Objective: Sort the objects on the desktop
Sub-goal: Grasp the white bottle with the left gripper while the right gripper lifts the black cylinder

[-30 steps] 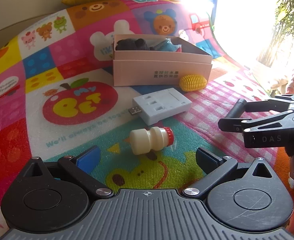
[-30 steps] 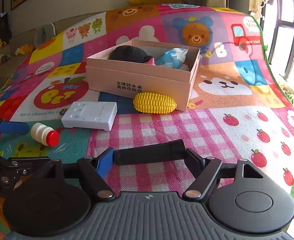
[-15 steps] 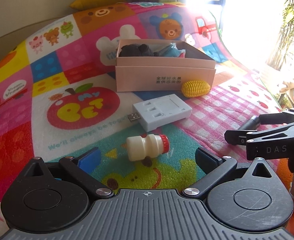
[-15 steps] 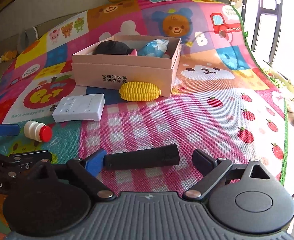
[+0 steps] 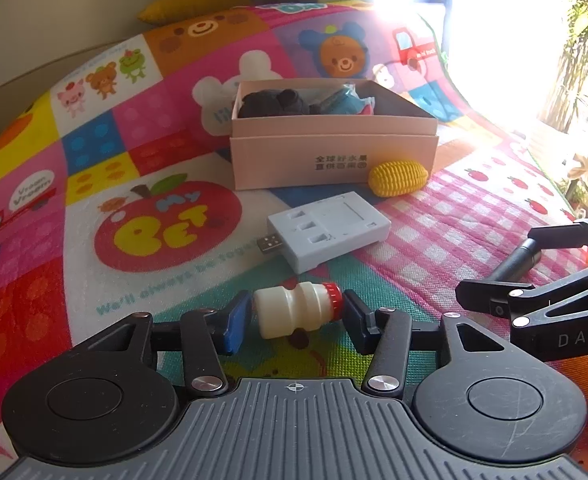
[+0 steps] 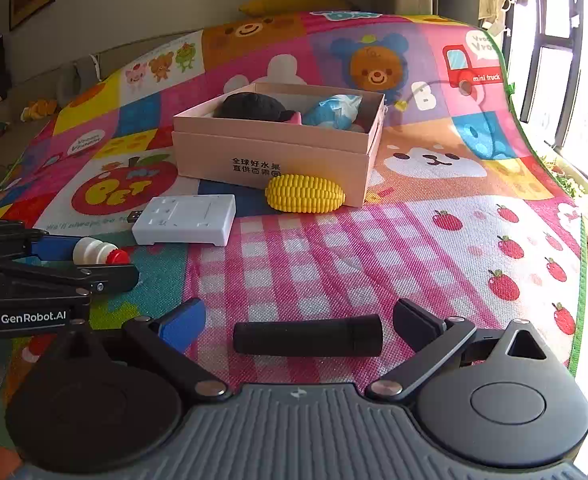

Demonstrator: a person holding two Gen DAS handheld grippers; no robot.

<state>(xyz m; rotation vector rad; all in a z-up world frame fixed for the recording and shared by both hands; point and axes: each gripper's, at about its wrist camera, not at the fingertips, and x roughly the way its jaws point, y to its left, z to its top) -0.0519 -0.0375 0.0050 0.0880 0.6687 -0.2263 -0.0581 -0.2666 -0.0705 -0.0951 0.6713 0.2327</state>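
Left gripper point(image 5: 297, 316), angled down at the mat point(image 5: 454, 232), is closing on the bottle point(image 5: 296, 313); right gripper point(image 6: 302, 324) is opening, straddling the black cylinder point(image 6: 308, 335).

One bottle point(image 5: 296, 310), one corn point(image 5: 397, 178), one box point(image 5: 334, 156).

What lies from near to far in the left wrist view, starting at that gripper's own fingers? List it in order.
left gripper, its jaws closing around the small bottle → white USB hub → toy corn → pink box → yellow cushion beyond the mat's far edge.
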